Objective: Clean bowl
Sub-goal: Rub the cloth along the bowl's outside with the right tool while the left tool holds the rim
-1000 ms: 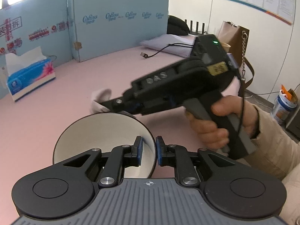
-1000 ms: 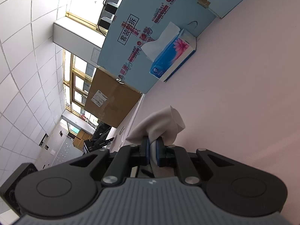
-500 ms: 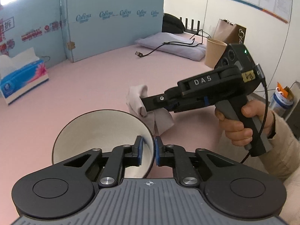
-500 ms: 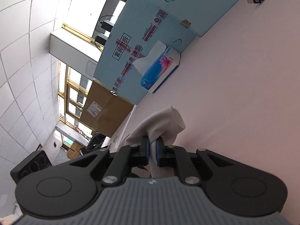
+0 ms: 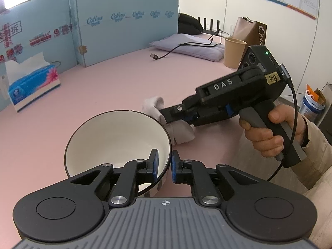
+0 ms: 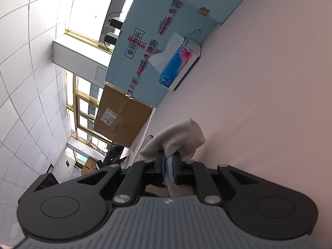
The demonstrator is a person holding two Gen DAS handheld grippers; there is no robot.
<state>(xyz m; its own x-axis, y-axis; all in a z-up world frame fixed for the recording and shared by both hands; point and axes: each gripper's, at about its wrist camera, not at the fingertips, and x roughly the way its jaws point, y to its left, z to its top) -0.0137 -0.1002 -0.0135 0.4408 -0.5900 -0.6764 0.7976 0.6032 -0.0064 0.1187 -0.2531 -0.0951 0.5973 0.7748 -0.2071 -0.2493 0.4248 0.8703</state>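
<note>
Bowl [image 5: 116,143], lower centre of left view, is tilted and its rim is pinched by left gripper [image 5: 164,166], jaws easing open slightly. Cloth [image 6: 176,139] is clamped in right gripper [image 6: 170,166], just beside rim. Grip should be re-firmed, cloth wiped inside w/ light pressure.

Bright, even daylight; blown-out window [image 6: 87,108] glare, fisheye-bent edges, soft shadows.

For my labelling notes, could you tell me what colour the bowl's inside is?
White, with a dark rim; the bowl shows best in the left wrist view.
</note>
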